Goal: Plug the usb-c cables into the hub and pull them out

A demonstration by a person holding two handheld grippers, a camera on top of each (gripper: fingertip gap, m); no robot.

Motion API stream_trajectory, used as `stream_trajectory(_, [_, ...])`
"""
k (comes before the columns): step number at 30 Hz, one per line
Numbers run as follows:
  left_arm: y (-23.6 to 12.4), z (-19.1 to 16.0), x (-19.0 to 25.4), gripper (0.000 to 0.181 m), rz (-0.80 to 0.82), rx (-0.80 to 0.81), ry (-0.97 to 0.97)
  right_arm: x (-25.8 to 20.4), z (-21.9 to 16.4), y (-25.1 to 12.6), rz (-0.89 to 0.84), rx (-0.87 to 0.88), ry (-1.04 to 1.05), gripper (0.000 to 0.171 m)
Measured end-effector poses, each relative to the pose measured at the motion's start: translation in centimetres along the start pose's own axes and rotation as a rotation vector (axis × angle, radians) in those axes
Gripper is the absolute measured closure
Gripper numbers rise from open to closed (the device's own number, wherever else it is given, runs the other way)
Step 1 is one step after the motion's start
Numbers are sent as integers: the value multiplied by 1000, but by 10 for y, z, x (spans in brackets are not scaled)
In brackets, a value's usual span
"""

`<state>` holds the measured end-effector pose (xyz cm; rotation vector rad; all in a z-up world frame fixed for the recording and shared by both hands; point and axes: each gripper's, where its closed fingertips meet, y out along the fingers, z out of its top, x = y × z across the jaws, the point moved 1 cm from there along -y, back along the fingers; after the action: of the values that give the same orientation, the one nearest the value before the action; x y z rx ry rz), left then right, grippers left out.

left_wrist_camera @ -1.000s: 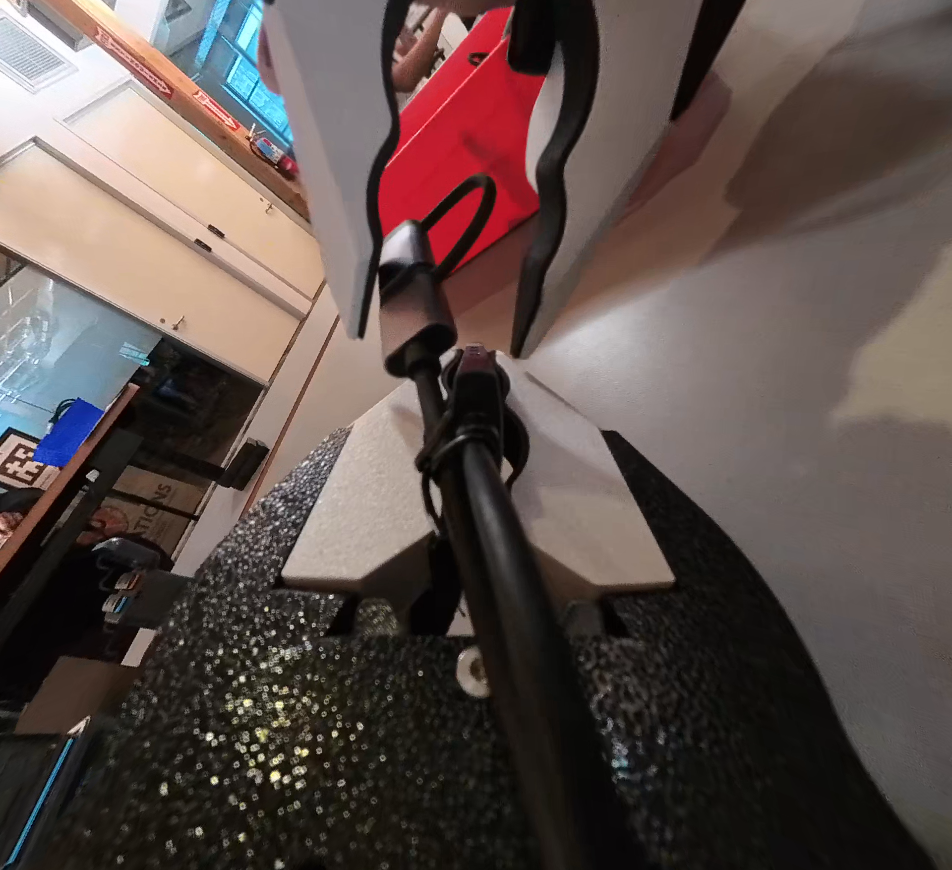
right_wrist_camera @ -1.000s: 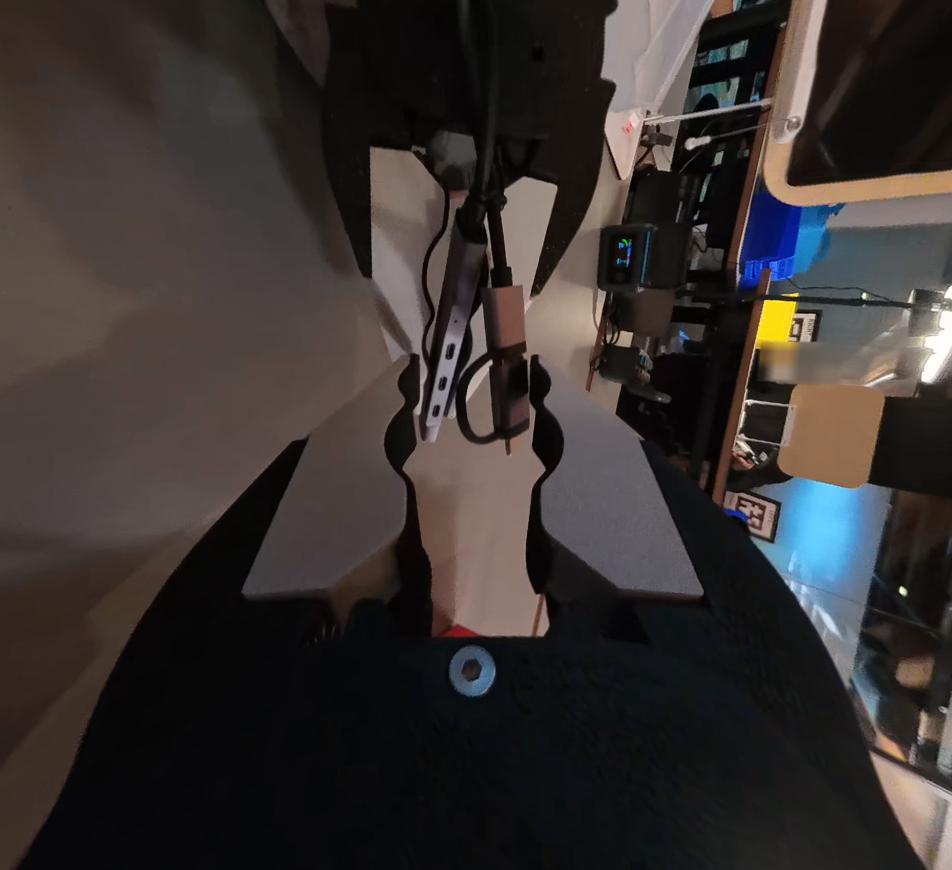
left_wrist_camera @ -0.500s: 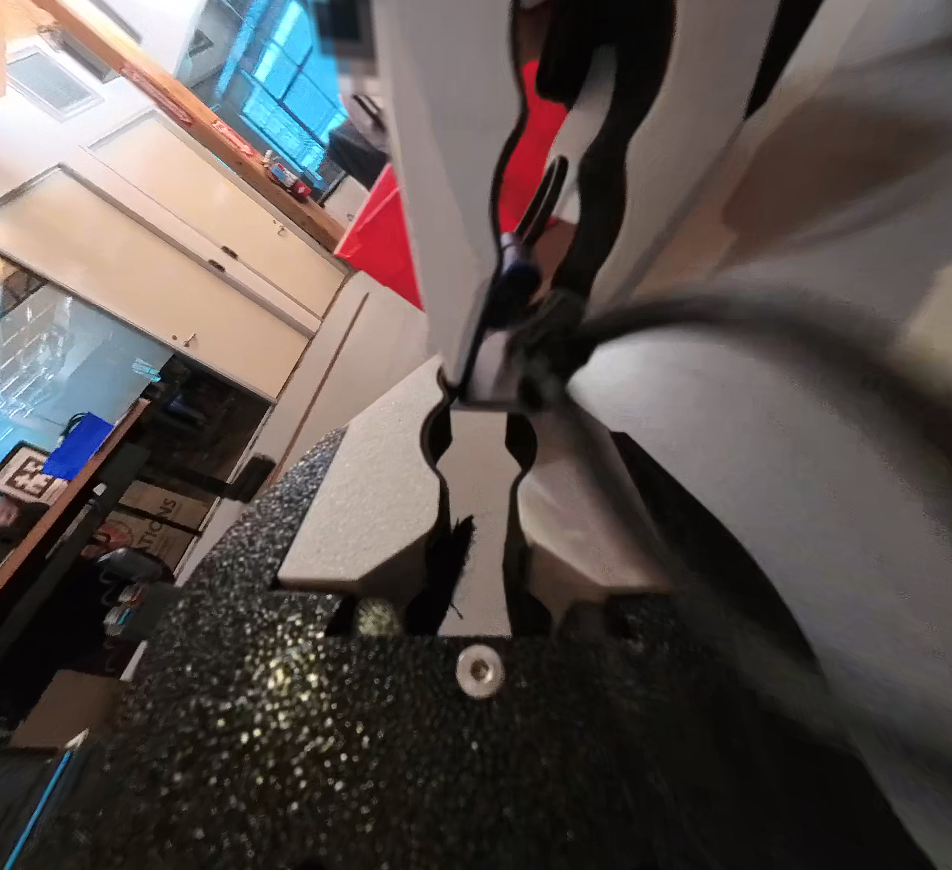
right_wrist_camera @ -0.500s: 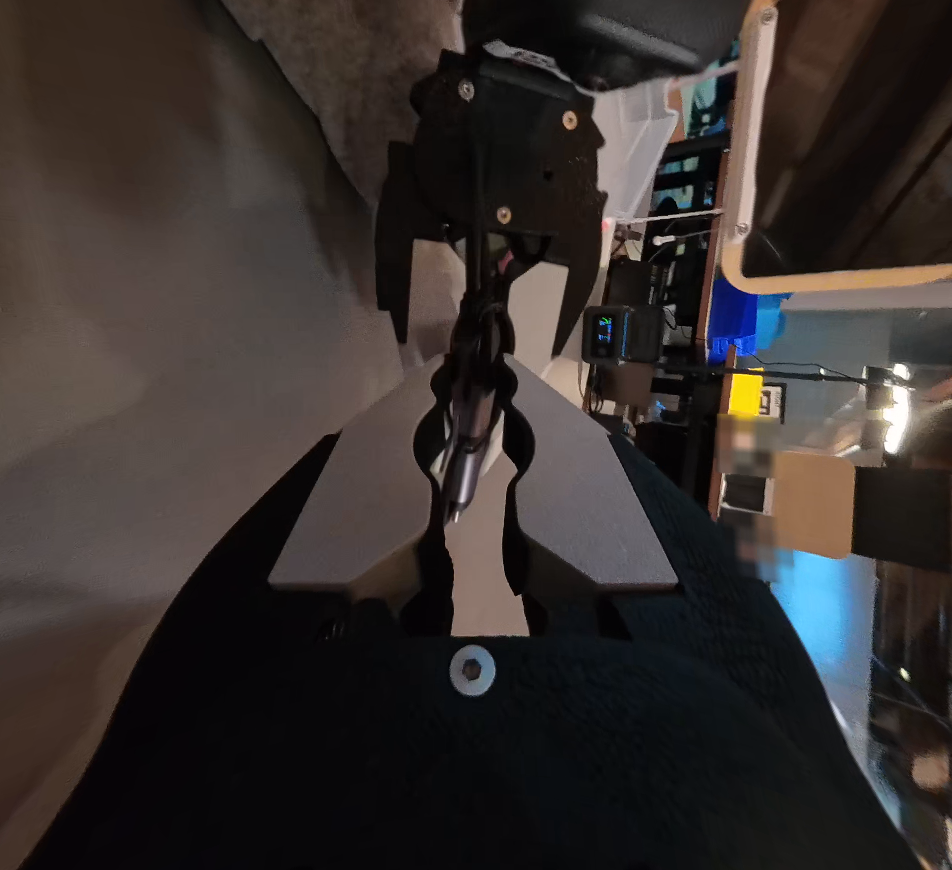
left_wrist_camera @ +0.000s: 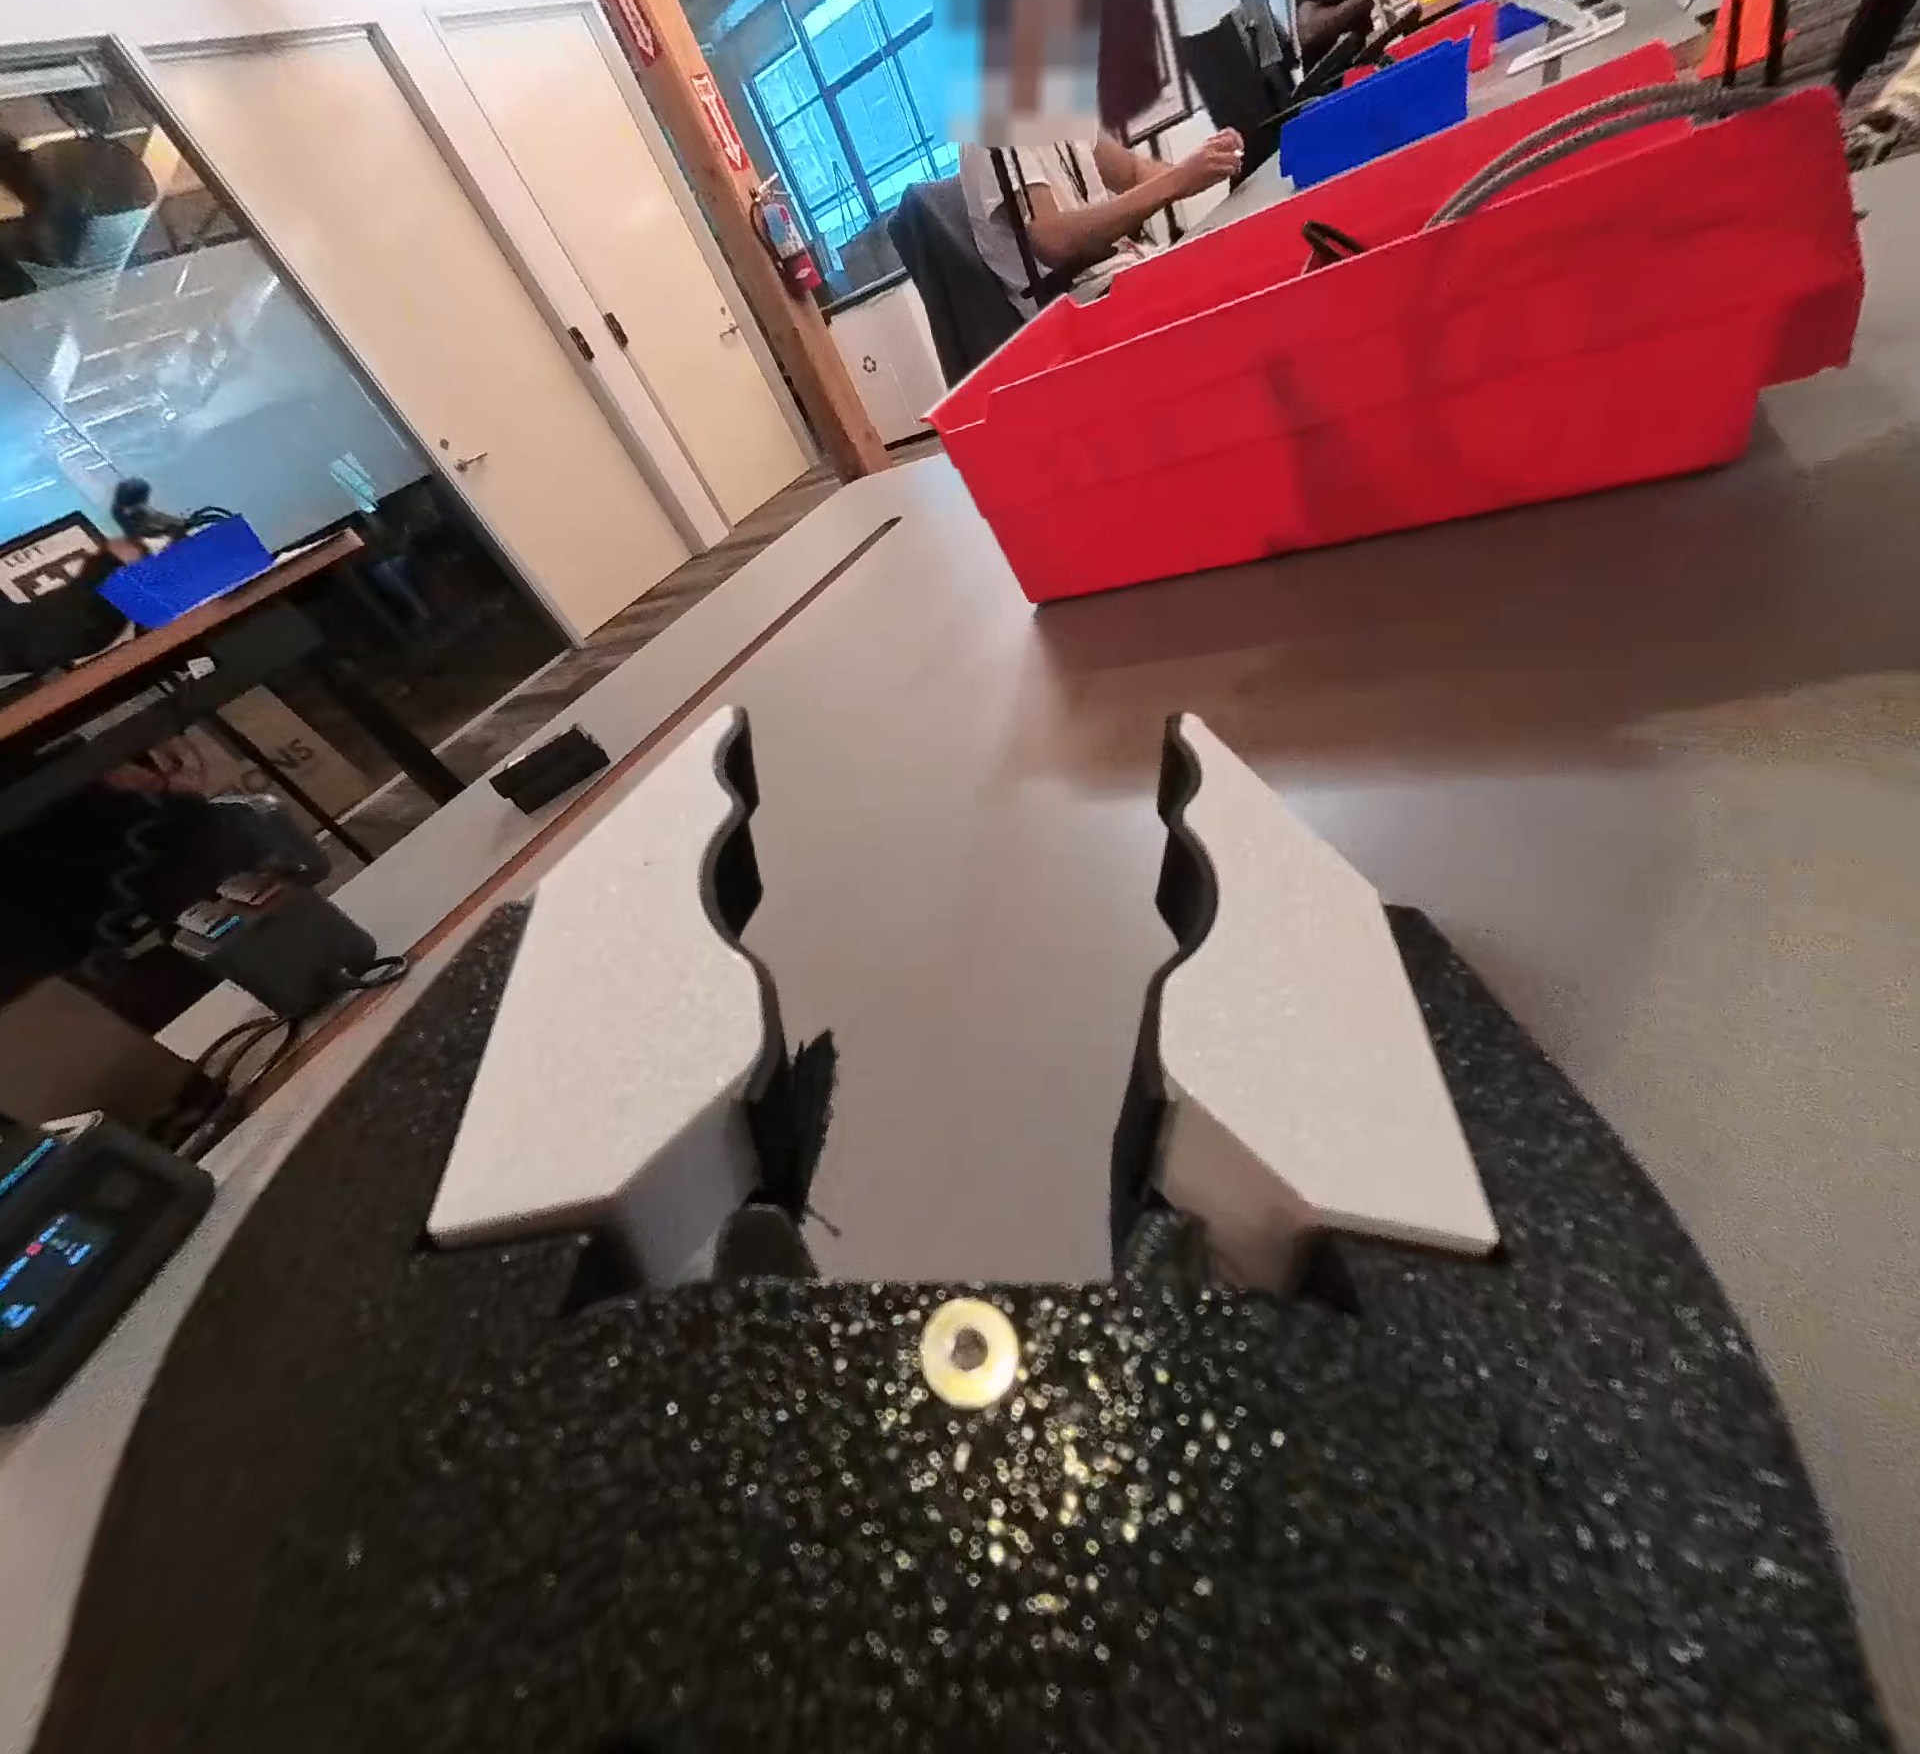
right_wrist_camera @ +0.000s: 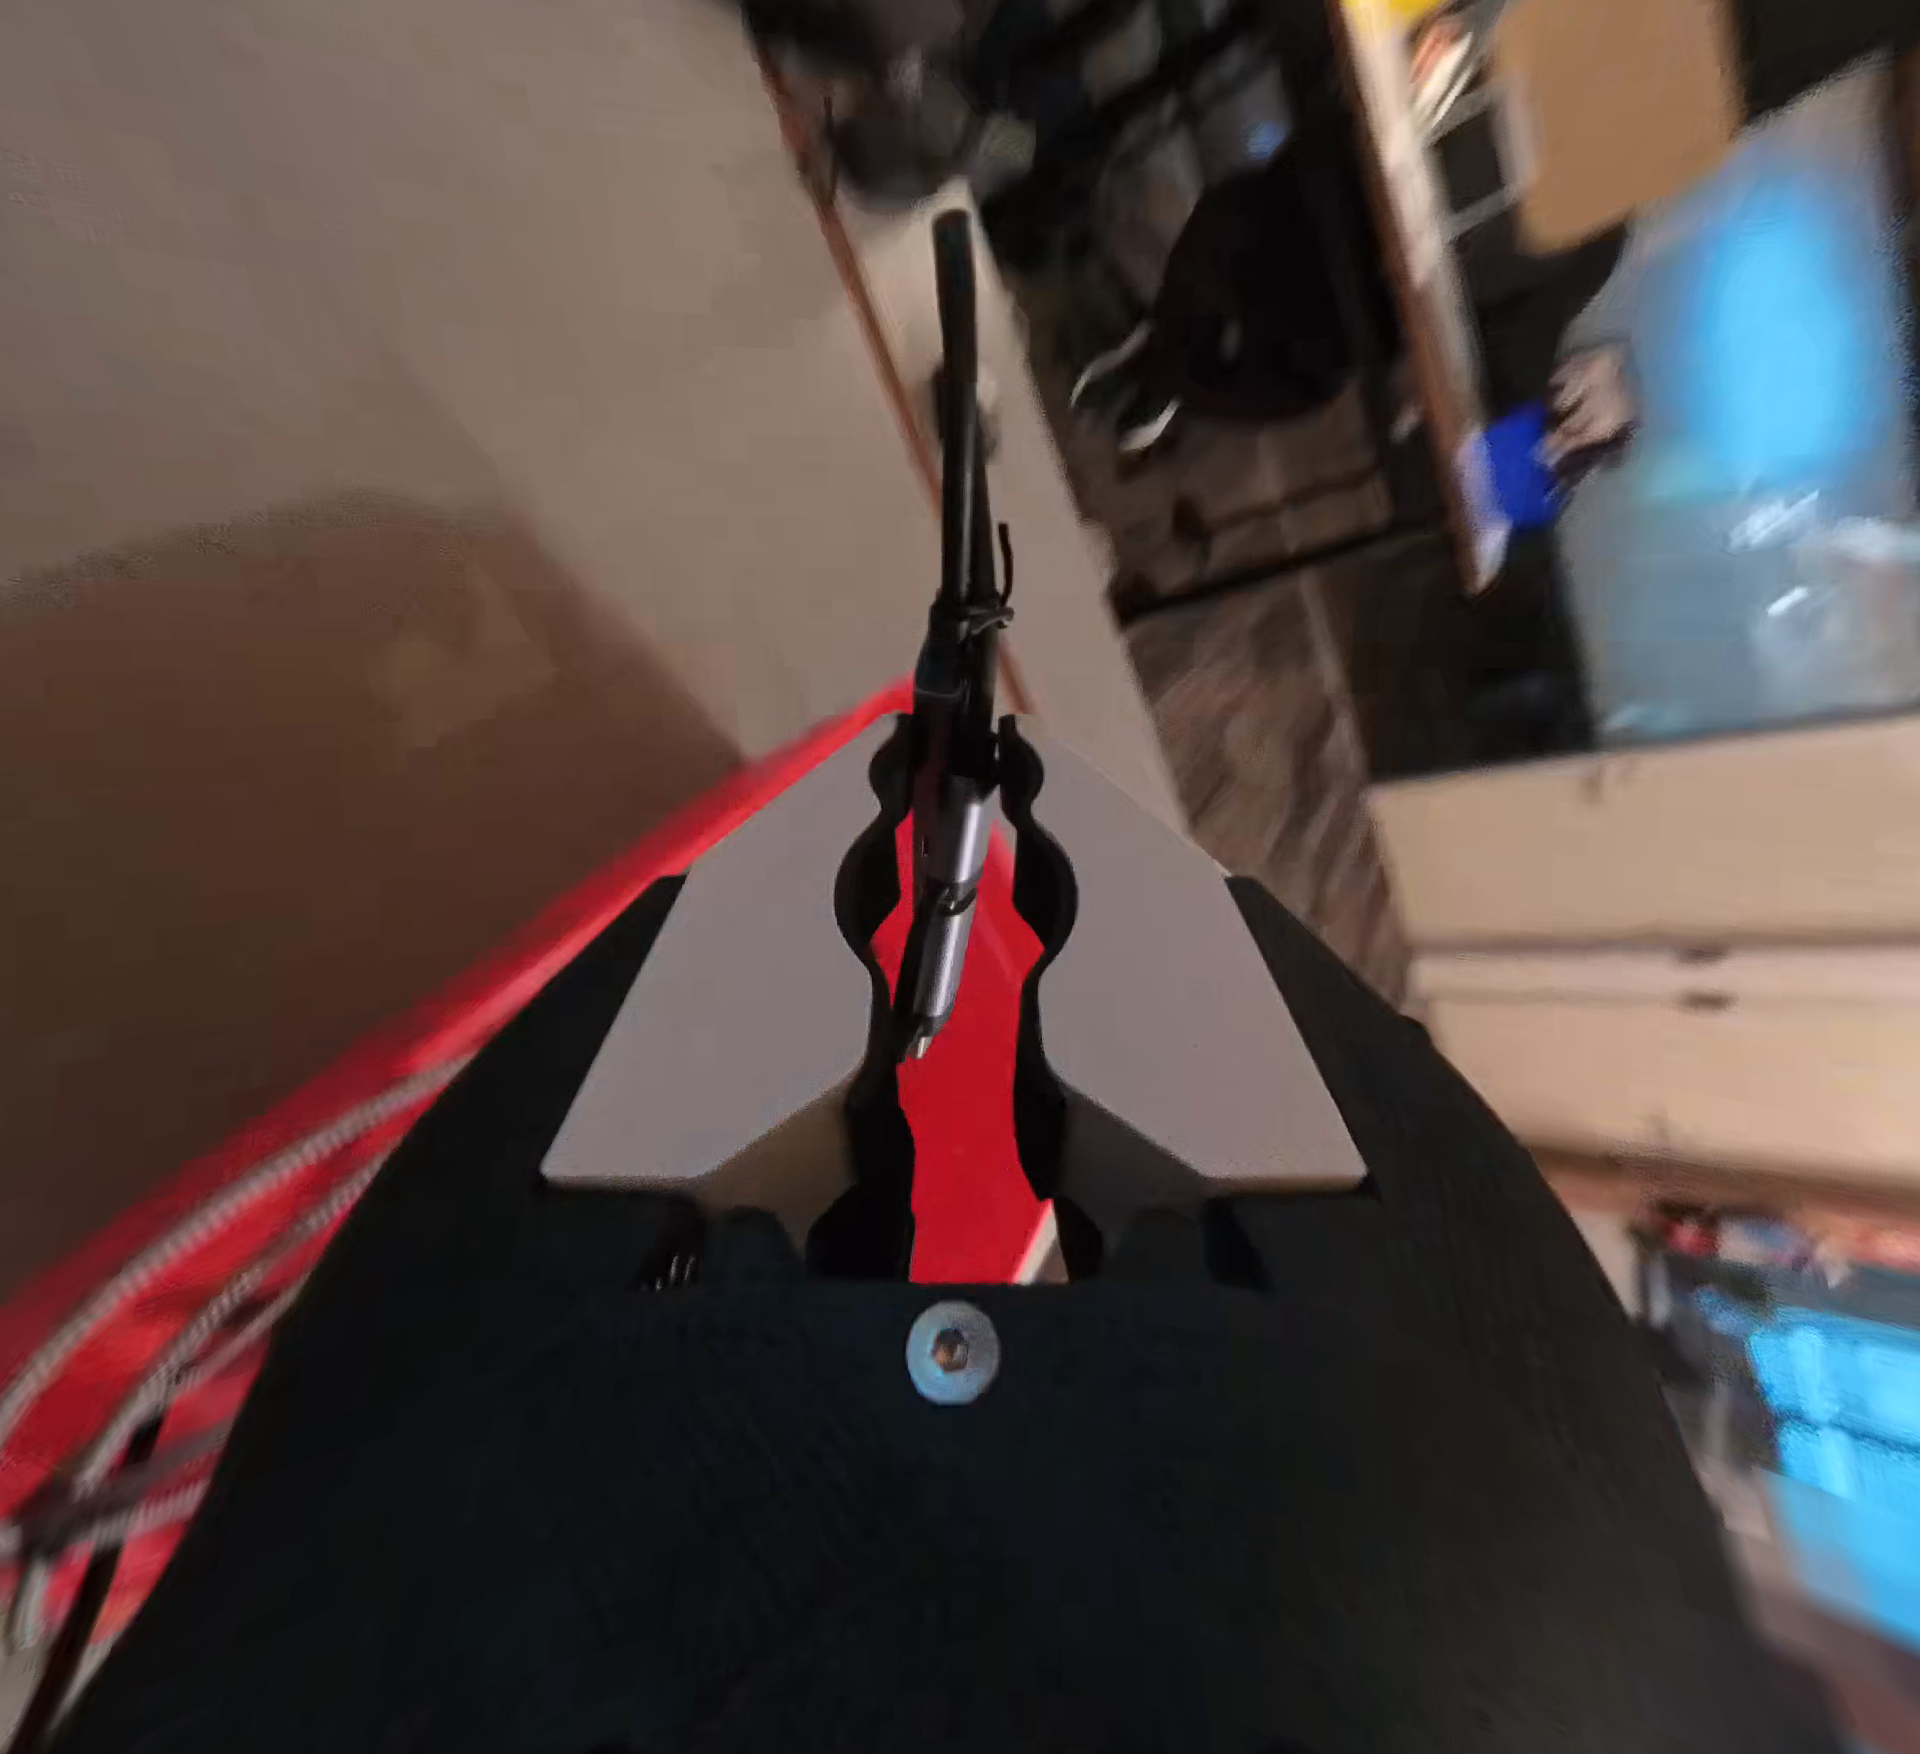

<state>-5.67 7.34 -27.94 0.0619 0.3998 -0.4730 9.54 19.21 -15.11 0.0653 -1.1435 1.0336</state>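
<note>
Left gripper (left_wrist_camera: pixel 956 759): spread wide, nothing between the jaws, hovering low over the grey table (left_wrist_camera: pixel 1558 873), probably freed to fetch the next cable. Right gripper (right_wrist_camera: pixel 956 748): clenched near the fingertips on the slim grey hub (right_wrist_camera: pixel 951 883), black lead (right_wrist_camera: pixel 956 416) pointing far, free end toward the camera. Beyond the left gripper, far right, a red bin (left_wrist_camera: pixel 1403 374) with a braided usb-c cable (left_wrist_camera: pixel 1558 135) arching from it. No plug visibly seated in the hub.
</note>
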Motion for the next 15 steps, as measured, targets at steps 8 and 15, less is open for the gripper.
stream_trajectory(8, [2, -2, -4, 104, 10, -5, -15, -12, -112, 39, 296, -388, 72, 157])
stream_trajectory(15, [3, -3, -3, 105, 0, -8, -9, -42, -147, 58, 432, -543, 29, 157])
